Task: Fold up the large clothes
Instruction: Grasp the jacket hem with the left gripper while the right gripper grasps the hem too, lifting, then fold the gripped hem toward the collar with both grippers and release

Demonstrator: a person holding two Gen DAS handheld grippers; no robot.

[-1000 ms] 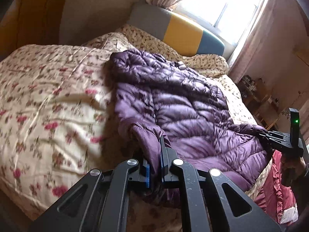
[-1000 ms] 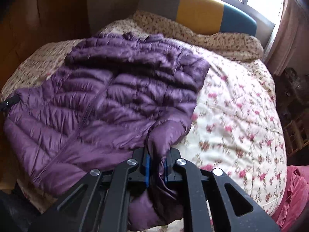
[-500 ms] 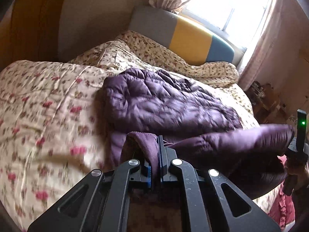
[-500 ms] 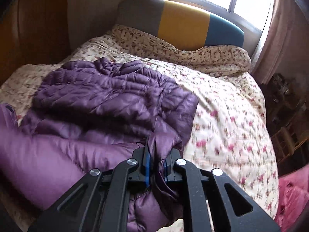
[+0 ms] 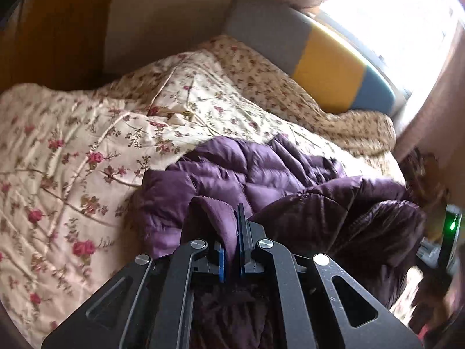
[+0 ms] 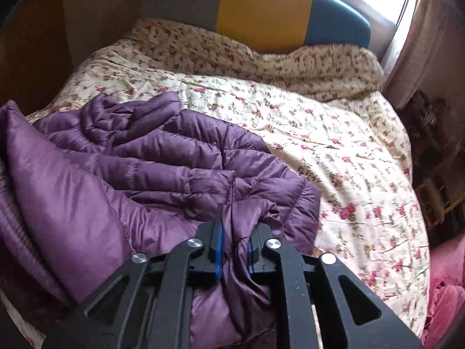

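A purple quilted puffer jacket lies on a floral quilt on a bed. Its lower part is lifted and doubled over toward the collar. My left gripper is shut on one bottom corner of the jacket. My right gripper is shut on the other bottom corner of the jacket, with bunched fabric between its jaws. The right gripper's body, with a green light, shows at the right edge of the left wrist view.
A grey, yellow and blue headboard stands at the far end under a bright window. Floral pillows lie below it. A pink cloth hangs at the bed's right side. Cluttered shelves stand on the right.
Both grippers have lifted the jacket's bottom hem and carried it forward toward the headboard. The jacket, flat a second ago, is now doubled over itself.
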